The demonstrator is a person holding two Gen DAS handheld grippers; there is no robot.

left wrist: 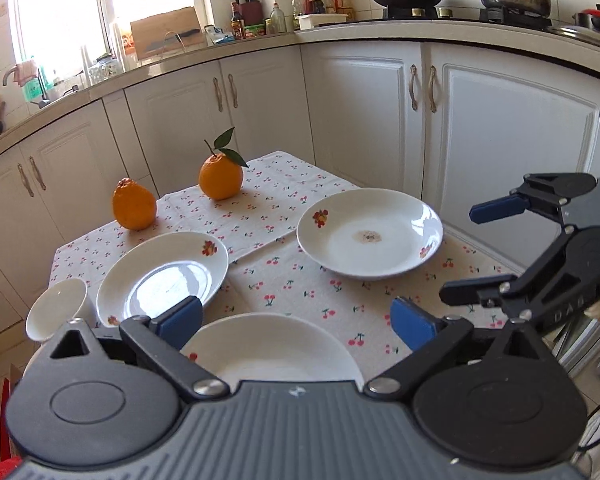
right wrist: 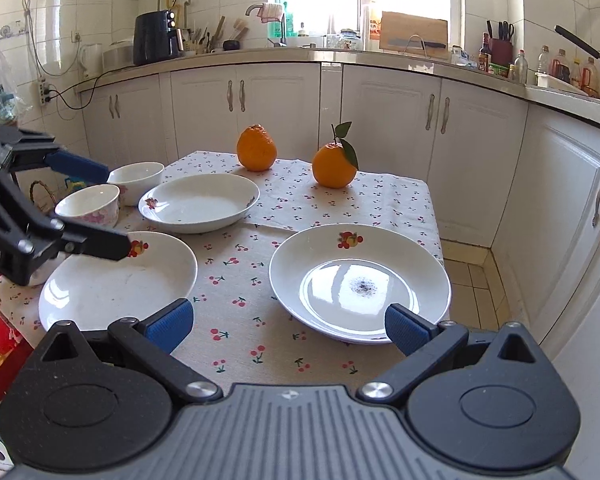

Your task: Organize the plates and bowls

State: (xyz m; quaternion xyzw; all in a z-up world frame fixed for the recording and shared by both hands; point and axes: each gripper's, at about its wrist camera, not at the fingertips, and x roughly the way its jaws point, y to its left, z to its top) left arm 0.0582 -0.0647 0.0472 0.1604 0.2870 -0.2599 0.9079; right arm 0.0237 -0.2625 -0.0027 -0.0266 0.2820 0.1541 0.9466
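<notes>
The cherry-print tablecloth (right wrist: pixel 300 200) holds three plates (right wrist: pixel 360 280), two bowls (right wrist: pixel 88 204), two oranges (right wrist: pixel 256 148); both fingers (right wrist: pixel 290 326) released.

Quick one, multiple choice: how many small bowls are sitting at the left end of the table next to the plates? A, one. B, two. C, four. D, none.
B: the right wrist view shows two small bowls side by side at the table's left end, the nearer bowl and the farther bowl, beside the far-left plate.

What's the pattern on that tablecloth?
Small red cherries with green stems on a white tablecloth, clearest in the right wrist view.
</notes>
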